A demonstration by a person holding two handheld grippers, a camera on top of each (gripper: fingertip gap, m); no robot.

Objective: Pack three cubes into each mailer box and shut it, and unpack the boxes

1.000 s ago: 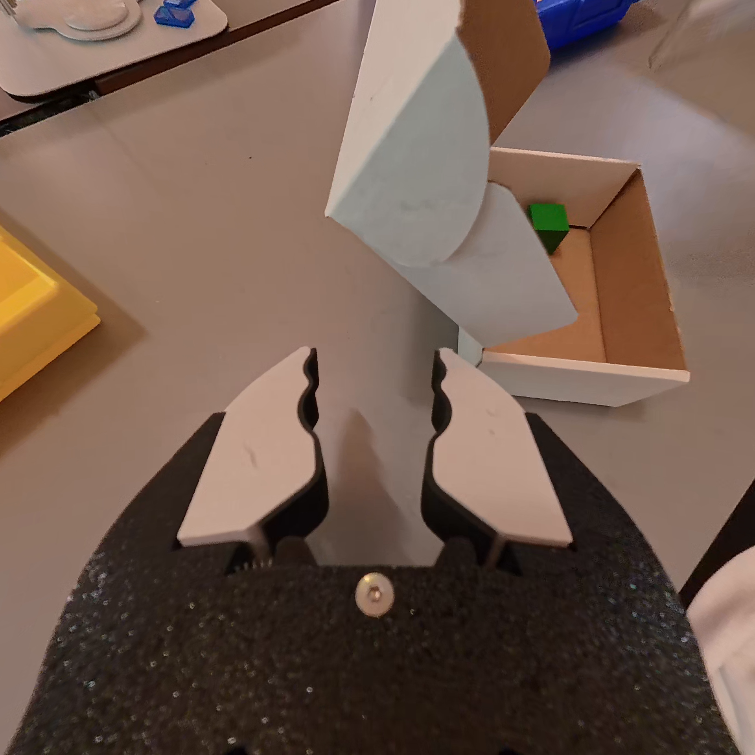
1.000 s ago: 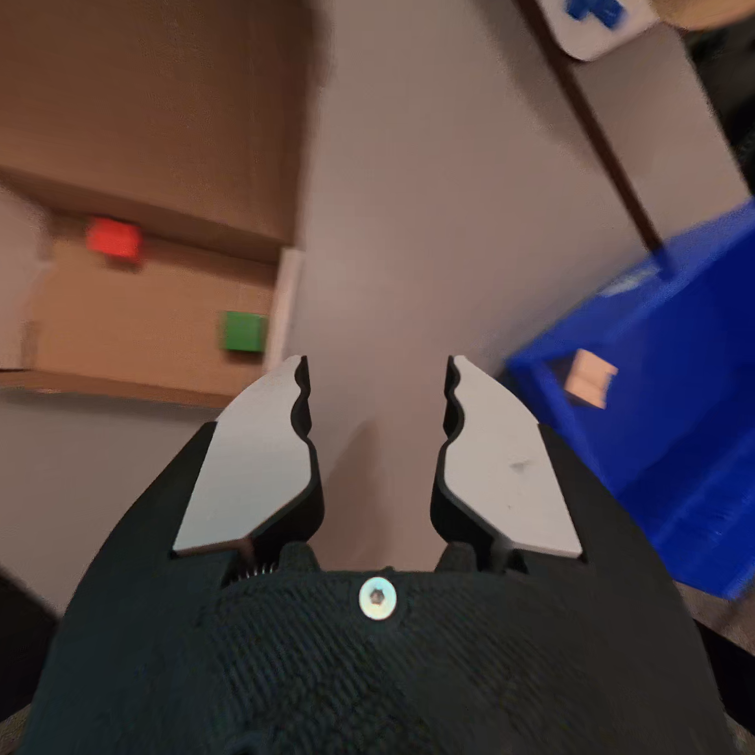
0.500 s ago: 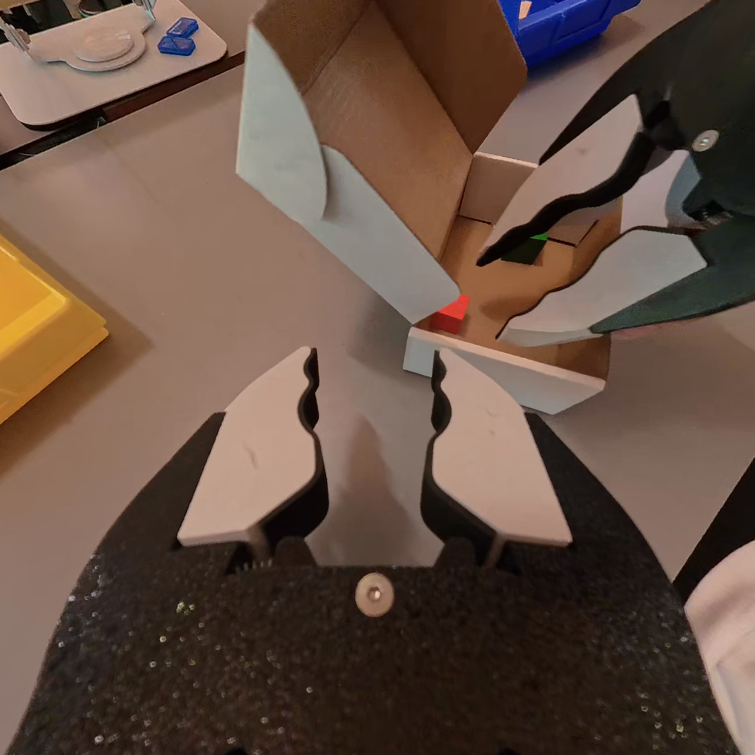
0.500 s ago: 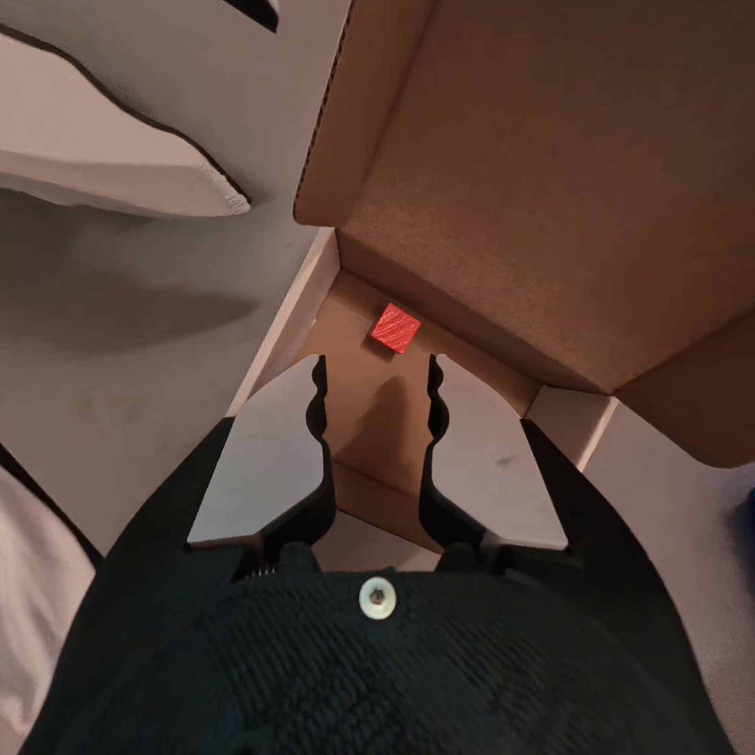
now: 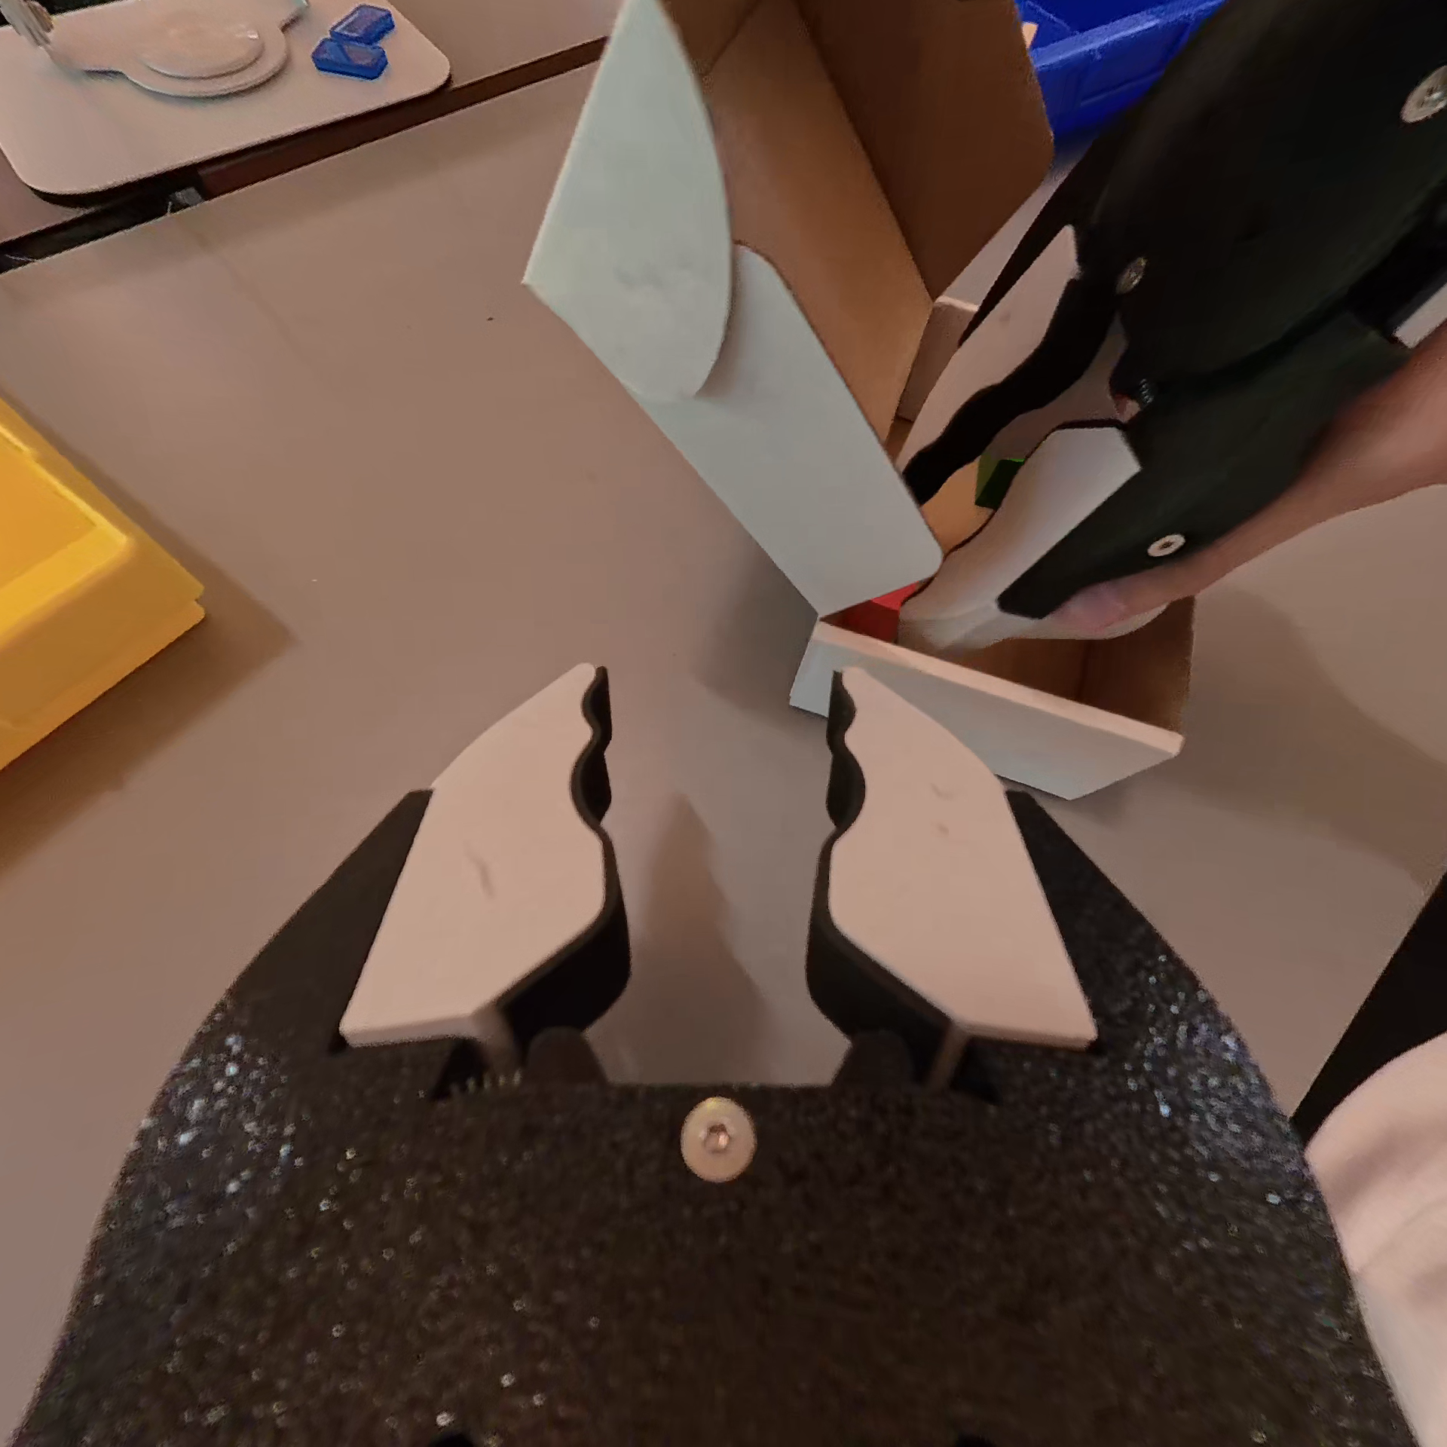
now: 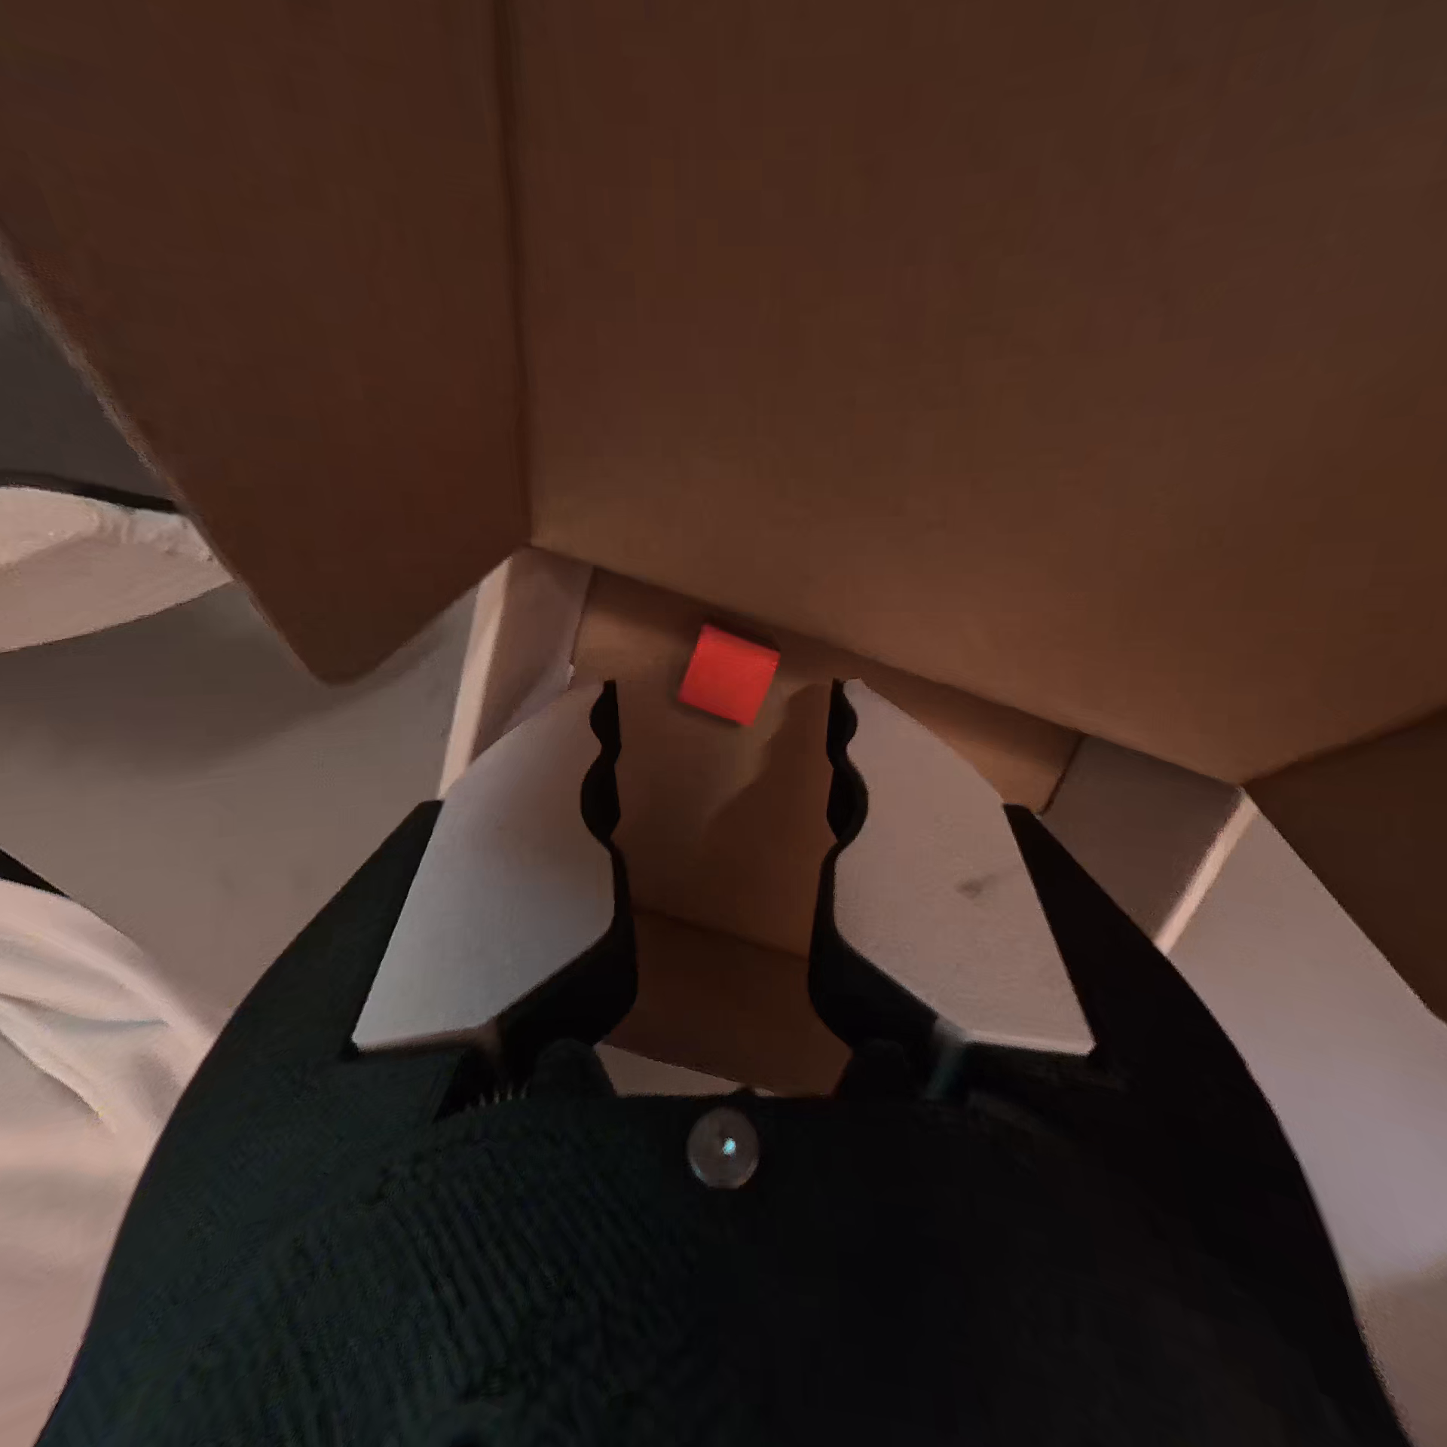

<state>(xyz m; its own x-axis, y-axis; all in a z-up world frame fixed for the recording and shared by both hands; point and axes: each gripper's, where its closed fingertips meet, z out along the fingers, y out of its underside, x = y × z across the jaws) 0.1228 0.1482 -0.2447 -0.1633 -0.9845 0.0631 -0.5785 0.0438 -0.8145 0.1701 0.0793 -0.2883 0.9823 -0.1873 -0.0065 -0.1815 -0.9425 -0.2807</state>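
Observation:
A white mailer box (image 5: pixel 986 724) with a brown inside stands open on the grey table, its lid (image 5: pixel 705 313) raised. My right gripper (image 6: pixel 719 685) is open and reaches down inside the box, its tips just short of a red cube (image 6: pixel 728 673) that lies at the box's inner wall. In the left wrist view the right gripper (image 5: pixel 932 564) shows inside the box, with the red cube (image 5: pixel 881 611) and a green cube (image 5: pixel 998 478) partly hidden by it. My left gripper (image 5: pixel 716 689) is open and empty, just before the box's front corner.
A yellow bin (image 5: pixel 70 579) sits at the left. A blue bin (image 5: pixel 1096 55) stands behind the box. A grey board (image 5: pixel 196 94) with small blue pieces (image 5: pixel 352 47) lies at the far left. A hand (image 5: pixel 1284 485) holds the right gripper.
My right gripper has swung from the table beside the box into the box and down toward the red cube. The lid has stood up more. My left gripper stayed open and nearly still.

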